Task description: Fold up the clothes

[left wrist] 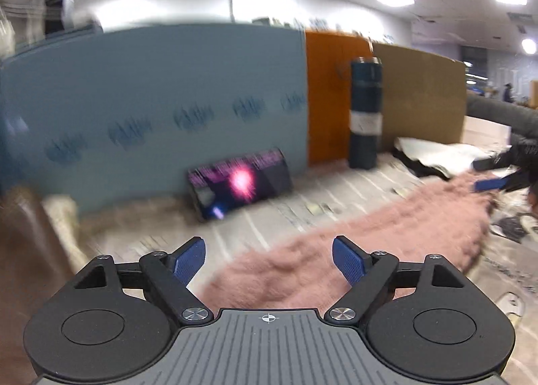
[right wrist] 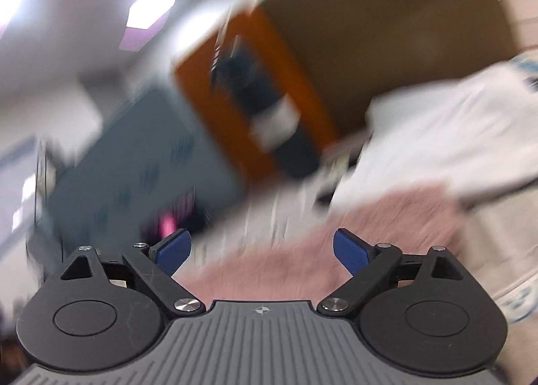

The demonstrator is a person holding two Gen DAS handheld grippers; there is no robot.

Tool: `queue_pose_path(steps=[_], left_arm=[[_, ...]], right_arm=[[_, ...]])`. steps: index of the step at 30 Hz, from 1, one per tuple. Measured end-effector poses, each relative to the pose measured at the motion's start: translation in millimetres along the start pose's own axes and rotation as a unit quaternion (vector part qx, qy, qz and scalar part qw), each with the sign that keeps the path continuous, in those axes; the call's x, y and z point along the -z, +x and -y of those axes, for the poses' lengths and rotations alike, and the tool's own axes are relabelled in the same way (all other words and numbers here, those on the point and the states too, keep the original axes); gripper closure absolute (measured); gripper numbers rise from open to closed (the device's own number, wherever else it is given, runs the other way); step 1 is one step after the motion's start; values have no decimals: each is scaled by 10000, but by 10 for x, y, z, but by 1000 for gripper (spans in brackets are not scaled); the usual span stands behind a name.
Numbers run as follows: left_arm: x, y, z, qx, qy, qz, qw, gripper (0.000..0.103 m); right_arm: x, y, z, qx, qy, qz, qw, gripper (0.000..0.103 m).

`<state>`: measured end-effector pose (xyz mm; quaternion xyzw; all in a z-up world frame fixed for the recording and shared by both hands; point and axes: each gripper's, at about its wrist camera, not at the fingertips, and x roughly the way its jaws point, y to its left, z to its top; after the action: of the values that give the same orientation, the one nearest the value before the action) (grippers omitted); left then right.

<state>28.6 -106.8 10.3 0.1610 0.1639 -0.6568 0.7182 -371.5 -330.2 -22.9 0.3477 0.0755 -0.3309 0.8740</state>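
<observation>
A fluffy pink garment [left wrist: 353, 244] lies stretched across the table, from under my left gripper toward the right. My left gripper [left wrist: 269, 262] is open and empty, just above the garment's near end. In the left wrist view the right gripper [left wrist: 494, 175] shows at the garment's far right end, held by a dark-sleeved arm. In the right wrist view, which is blurred and tilted, my right gripper [right wrist: 262, 250] is open and empty over the pink garment [right wrist: 302, 250]. A white garment [right wrist: 447, 143] lies to its right.
A striped cloth covers the table [left wrist: 269, 210]. A blue panel [left wrist: 151, 99], an orange board [left wrist: 329, 92] and a brown board [left wrist: 423, 96] stand at the back. A dark tall bottle [left wrist: 366, 113] and a lit phone [left wrist: 240, 181] stand there. White and dark clothes [left wrist: 433, 153] lie at the right.
</observation>
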Motion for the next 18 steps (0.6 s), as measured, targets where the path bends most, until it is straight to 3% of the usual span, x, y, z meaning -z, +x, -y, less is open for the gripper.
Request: queue_pose_path(steps=[2,4,5,6,9,18], left_arm=[[65,115,-45,206,-156,-267,9993,18],[138,158,-31,58,-111,-416,9991,22],[171,117,-8,40,-37,-369,9993,34],[191,89,22,60,33,-328,9994,56],[247,-25,111,-36,268,-135,9995,88],[451,-710,722,-217,1158,833,9895,89]], right_arm=[[57,136,-35,132,-134,-392,9991,11],[99,175,-48,232,-175,-492,9984,11],[115,175,-48,243,-176,-490,9984,11],[124,172,-39,228,-162,-480,9985,11],[150,180,-30,240,-187,-480,9984,11],[204,216,-105,311,-478,-384,9976,10]])
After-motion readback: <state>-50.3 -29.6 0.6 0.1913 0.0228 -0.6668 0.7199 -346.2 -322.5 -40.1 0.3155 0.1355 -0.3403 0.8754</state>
